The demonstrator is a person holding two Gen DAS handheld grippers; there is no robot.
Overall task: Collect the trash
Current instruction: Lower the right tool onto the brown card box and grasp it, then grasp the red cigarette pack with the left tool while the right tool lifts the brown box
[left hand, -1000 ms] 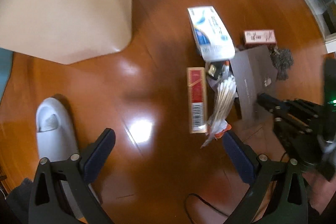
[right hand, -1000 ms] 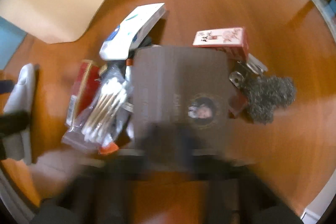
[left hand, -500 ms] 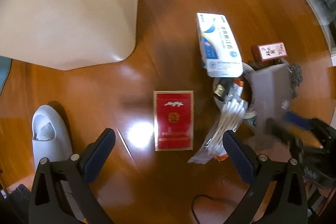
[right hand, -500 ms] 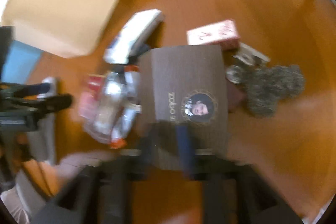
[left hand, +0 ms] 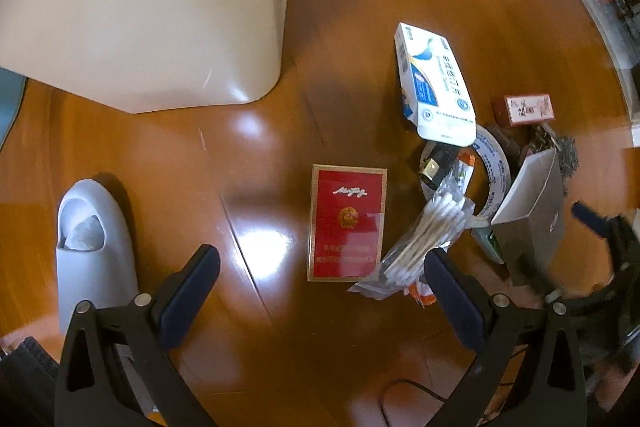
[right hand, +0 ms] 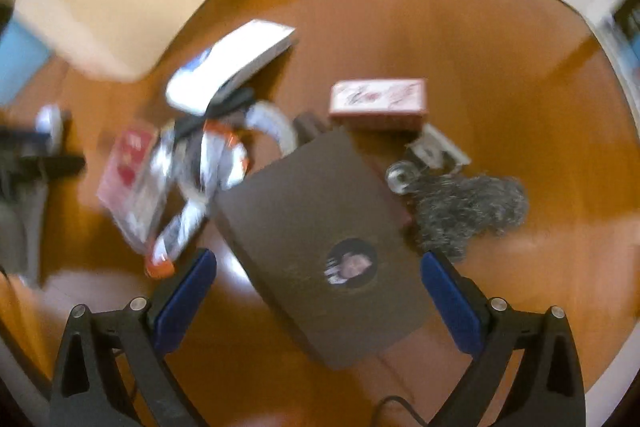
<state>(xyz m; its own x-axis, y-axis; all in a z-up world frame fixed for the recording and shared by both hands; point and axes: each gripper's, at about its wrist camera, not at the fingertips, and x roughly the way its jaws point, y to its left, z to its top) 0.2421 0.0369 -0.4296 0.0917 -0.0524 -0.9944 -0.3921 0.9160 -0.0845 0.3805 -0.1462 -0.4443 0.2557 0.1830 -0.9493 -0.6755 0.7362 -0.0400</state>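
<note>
The trash lies in a loose heap on the wooden floor, and I take the red packet (left hand: 347,223) as my landmark: it lies flat, apart from the heap's left edge, its long axis running away from me. Touching its right edge is the bag of cotton swabs (left hand: 424,239), slanting up toward a tape roll (left hand: 494,163). Beyond that roll sits the white-and-blue carton (left hand: 434,87), and further right of the packet are the brown box (right hand: 324,239), a small pink box (right hand: 378,99) and a tuft of steel wool (right hand: 468,211).

My left gripper (left hand: 320,301) points straight down with its fingers wide apart and nothing between them; the red packet sits just ahead of the gap, centred, long axis in line with my view, so I judge this hand the nearer one for it.

My right gripper (right hand: 318,301) is opening, its fingers spread to either side of the brown box's near end without pressing it; the box runs diagonally away from them, resting on the floor. A pale bin (left hand: 152,3) stands well beyond the packet to the left
</note>
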